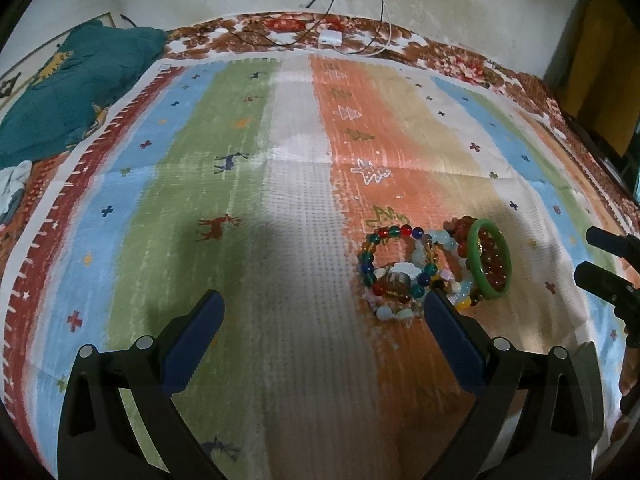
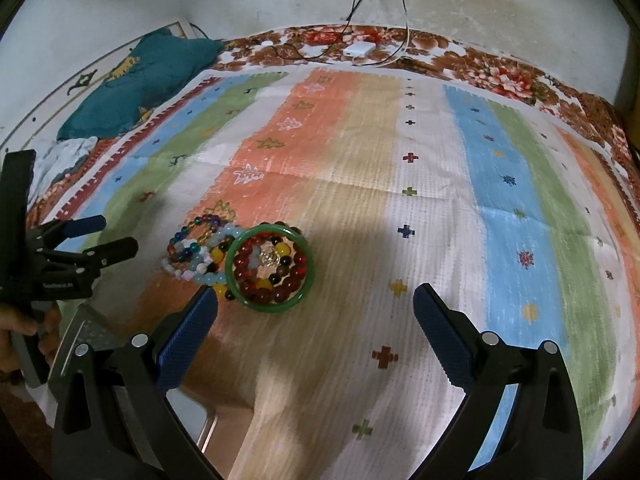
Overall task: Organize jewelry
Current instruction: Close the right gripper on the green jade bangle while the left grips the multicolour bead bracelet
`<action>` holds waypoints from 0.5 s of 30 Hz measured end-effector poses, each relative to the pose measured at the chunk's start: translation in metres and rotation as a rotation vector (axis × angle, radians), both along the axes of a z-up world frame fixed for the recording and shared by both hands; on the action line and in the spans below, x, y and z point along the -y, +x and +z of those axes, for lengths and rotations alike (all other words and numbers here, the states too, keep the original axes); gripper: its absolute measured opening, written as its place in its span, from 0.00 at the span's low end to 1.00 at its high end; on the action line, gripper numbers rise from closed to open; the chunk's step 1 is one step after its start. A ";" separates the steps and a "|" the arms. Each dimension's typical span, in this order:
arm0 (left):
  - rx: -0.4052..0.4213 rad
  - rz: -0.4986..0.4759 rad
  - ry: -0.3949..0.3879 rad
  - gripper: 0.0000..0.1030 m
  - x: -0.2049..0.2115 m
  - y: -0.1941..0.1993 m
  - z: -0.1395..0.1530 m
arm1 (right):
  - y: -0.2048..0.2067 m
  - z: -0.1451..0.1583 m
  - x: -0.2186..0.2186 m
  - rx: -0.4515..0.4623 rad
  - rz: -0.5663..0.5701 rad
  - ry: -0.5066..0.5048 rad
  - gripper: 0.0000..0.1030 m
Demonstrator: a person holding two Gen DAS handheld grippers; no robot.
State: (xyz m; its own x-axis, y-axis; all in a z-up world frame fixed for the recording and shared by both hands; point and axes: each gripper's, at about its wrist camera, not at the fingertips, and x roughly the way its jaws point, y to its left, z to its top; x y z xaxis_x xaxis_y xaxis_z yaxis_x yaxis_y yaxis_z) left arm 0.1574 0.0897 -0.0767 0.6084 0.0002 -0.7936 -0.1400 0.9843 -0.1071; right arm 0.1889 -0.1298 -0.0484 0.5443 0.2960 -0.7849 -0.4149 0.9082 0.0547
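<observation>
A pile of bead bracelets lies on the striped cloth. A green bangle (image 1: pixel 491 258) (image 2: pixel 269 268) sits on top, ringing dark red beads (image 2: pixel 280 280). A multicolour bead bracelet (image 1: pixel 394 266) (image 2: pixel 192 240) lies to its left, with pale blue beads (image 2: pixel 208 276) between. My left gripper (image 1: pixel 322 308) is open and empty, its right finger beside the pile. My right gripper (image 2: pixel 316 304) is open and empty, its left finger close to the bangle. Each gripper shows in the other's view: the right one (image 1: pixel 608 264) and the left one (image 2: pixel 100 240).
The striped cloth (image 1: pixel 280 200) (image 2: pixel 400 200) covers a floral bedspread (image 2: pixel 500 72). A teal pillow (image 1: pixel 76 88) (image 2: pixel 136 84) lies far left. A white charger with cables (image 1: pixel 330 38) (image 2: pixel 360 50) lies by the far wall. A metal-edged object (image 2: pixel 192 420) sits under my right gripper's left finger.
</observation>
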 end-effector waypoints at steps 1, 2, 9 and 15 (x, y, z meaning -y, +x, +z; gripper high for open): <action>-0.002 -0.003 -0.001 0.94 0.000 0.002 -0.001 | 0.002 -0.001 0.000 -0.001 0.000 0.004 0.96; -0.004 -0.007 -0.004 0.94 0.000 0.004 -0.002 | 0.003 -0.002 -0.001 -0.001 0.002 0.007 0.96; -0.022 -0.026 -0.025 0.94 0.001 0.019 -0.007 | 0.013 -0.013 -0.009 -0.002 0.033 -0.014 0.96; -0.040 -0.035 -0.024 0.89 0.001 0.031 -0.013 | 0.020 -0.015 -0.014 0.052 0.034 -0.031 0.96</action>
